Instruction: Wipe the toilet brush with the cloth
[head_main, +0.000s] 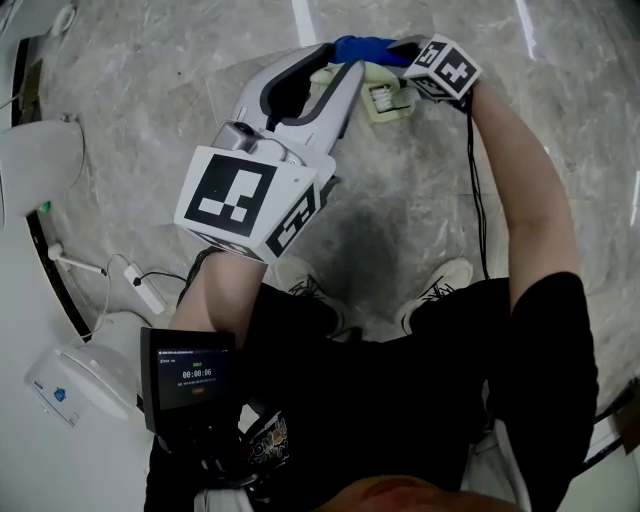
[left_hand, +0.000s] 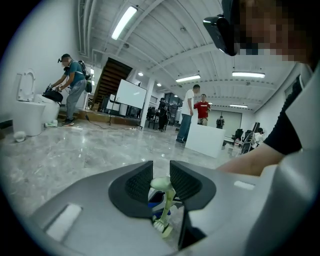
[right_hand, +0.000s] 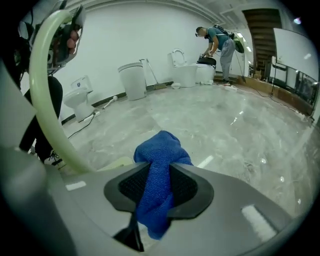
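A white toilet (left_hand: 27, 112) with its seat raised stands on a glossy grey marble floor (left_hand: 75, 155). Just right of the toilet, a person in a teal shirt (left_hand: 72, 82) bends over a black bag (left_hand: 52, 95). Farther right of the toilet, behind that person, rises a dark staircase (left_hand: 107, 80), then a whiteboard (left_hand: 131, 98). Well to the toilet's right, a person in a white shirt (left_hand: 189, 107) and a person in a red shirt (left_hand: 202, 109) stand by a white counter (left_hand: 206, 140). Long ceiling lights (left_hand: 124, 21) run overhead.

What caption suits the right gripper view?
Right gripper shut on a blue cloth, the pale green toilet brush curving past at left.
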